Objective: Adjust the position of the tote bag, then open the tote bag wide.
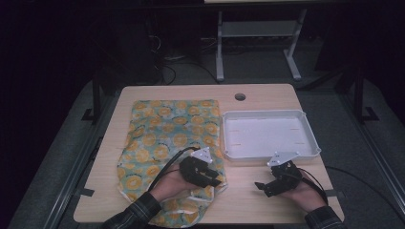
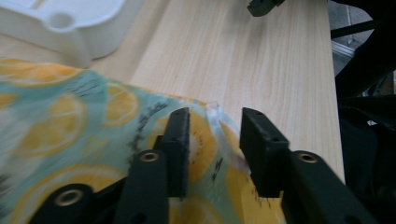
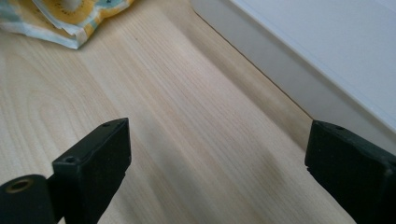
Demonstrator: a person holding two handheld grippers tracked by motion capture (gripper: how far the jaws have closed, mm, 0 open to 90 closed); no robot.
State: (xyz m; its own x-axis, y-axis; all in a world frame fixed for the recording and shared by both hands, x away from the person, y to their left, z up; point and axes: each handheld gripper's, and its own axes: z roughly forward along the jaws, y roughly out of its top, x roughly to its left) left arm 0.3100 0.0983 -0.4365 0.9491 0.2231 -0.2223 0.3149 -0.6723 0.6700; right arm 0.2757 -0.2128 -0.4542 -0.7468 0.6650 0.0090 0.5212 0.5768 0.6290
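A cloth (image 1: 167, 138) printed with yellow lemon slices on pale green lies spread over the left half of the wooden table (image 1: 258, 200). My left gripper (image 1: 217, 177) hovers at the cloth's near right corner. In the left gripper view its jaws (image 2: 215, 140) stand apart, with a raised fold of the cloth (image 2: 70, 121) edge between them and neither pad pressing on it. My right gripper (image 1: 260, 187) rests low over bare wood in front of the tray, pointing left. It is wide open (image 3: 217, 154) with nothing between its fingers.
A white, empty tray (image 1: 270, 155) sits at the right back of the table, and its wall (image 3: 261, 60) lies close beyond my right gripper. A round cable hole (image 1: 240, 97) marks the far edge. Bare wood (image 2: 261, 70) runs between cloth and tray.
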